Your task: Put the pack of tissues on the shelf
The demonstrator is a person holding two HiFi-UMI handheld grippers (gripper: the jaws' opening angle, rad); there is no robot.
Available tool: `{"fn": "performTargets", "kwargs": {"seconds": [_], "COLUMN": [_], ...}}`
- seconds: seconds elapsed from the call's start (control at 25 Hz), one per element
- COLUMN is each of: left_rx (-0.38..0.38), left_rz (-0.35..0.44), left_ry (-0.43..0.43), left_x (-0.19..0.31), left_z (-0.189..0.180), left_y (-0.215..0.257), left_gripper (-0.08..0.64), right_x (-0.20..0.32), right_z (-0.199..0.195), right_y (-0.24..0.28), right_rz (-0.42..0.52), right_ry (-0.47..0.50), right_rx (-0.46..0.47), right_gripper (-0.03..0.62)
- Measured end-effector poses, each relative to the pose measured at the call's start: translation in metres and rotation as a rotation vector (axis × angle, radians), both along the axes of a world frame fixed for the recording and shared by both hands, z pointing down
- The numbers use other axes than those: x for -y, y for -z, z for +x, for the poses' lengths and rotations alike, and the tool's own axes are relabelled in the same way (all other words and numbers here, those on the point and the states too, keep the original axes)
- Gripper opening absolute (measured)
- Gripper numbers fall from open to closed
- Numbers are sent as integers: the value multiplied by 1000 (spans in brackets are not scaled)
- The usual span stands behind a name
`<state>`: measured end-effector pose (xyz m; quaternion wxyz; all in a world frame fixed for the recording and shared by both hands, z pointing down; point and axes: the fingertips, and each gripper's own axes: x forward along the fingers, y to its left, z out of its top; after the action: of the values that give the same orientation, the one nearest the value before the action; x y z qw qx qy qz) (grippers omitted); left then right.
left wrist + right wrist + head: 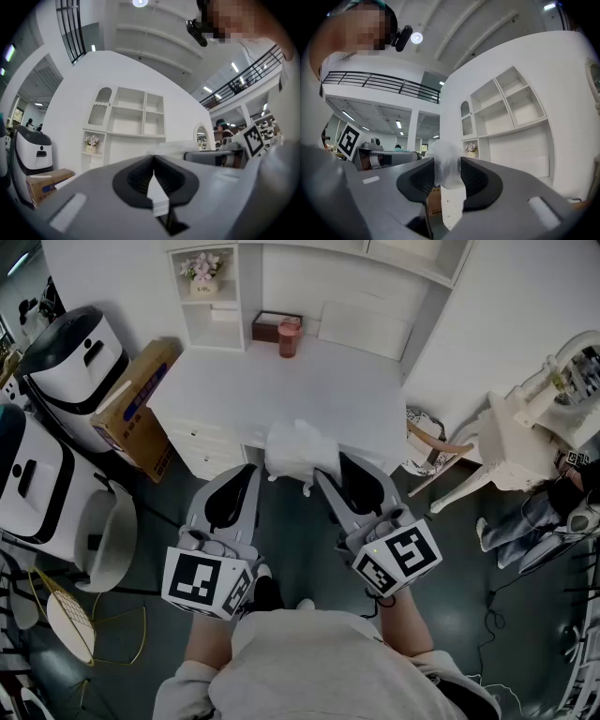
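The pack of tissues (296,450) is a soft white bundle in clear plastic, hanging over the front edge of the white desk (234,390). My right gripper (321,476) is shut on its right side. In the right gripper view the plastic wrap (446,161) is pinched between the two dark pads of my right gripper (447,174). My left gripper (253,471) sits just left of the pack, jaws shut with nothing between them; its tips meet in the left gripper view (153,157). The white shelf unit (309,277) stands at the back of the desk.
On the desk's far side stand a brown box (274,326) and a pink cup (288,337). A flower pot (202,277) fills a left cubby. A cardboard box (136,409) and white machines (70,357) stand at the left, a wooden chair (431,451) at the right.
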<state>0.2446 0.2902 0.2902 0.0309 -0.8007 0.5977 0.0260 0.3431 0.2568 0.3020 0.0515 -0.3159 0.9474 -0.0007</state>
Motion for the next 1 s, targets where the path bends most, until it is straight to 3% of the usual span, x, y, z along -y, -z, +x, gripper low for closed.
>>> {"fn": "performTargets", "kwargs": {"seconds": [0.48,1.0], "left_rx": [-4,-15], "left_rz": [-5,-5], "left_ry": [-2,9], "left_x": [12,66], "left_z": [-21,-90], "left_y": [-1,-2], "left_gripper": [2,2], "right_x": [12,68], "right_z": [-19,-84], "right_y": [0,4], "right_rz": [-3,-36], "right_ry": [-10,-6], "right_rx": [0,50], "right_gripper": [152,150]}}
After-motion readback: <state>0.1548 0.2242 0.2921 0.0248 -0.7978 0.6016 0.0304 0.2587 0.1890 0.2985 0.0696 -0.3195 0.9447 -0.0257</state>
